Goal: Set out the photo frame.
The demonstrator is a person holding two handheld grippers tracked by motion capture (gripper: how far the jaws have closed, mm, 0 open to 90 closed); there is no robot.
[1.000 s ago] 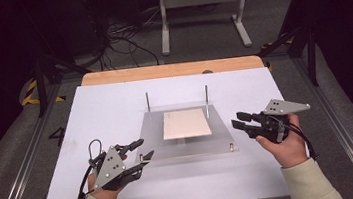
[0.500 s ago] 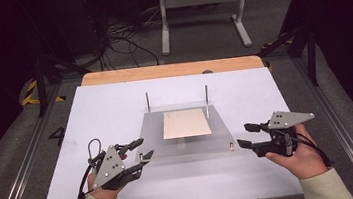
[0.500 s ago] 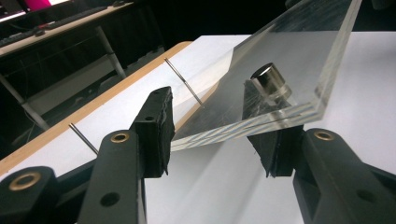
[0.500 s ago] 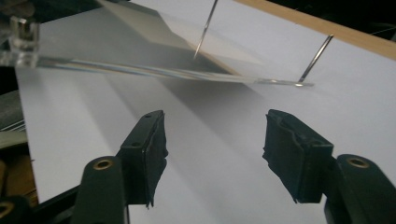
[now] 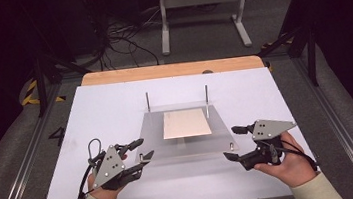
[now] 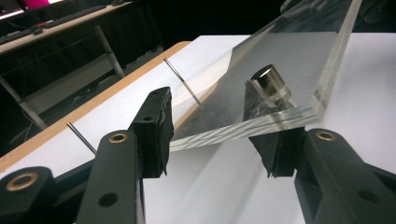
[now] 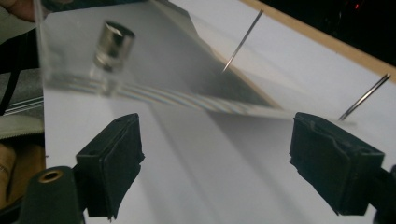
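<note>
A clear acrylic plate (image 5: 153,143) lies in the middle of the white board (image 5: 105,107). A tan sheet (image 5: 186,123) rests on the plate. My left gripper (image 5: 144,148) is open at the plate's front left corner. In the left gripper view, that corner (image 6: 299,112) and its short metal peg (image 6: 270,83) sit between the jaws of my left gripper (image 6: 217,140). My right gripper (image 5: 230,142) stands wide open at the front right corner. In the right gripper view, the plate edge (image 7: 187,100) and a peg (image 7: 114,42) lie just ahead of my right gripper (image 7: 222,158).
Two thin upright metal rods (image 5: 147,102) (image 5: 207,96) stand at the plate's back corners. A wooden strip (image 5: 171,70) runs along the board's far edge. Cables and a metal stand (image 5: 202,11) are on the floor beyond the table.
My right gripper has dropped nearer the board's front edge, and its jaws have spread wider. The left gripper has hardly moved.
</note>
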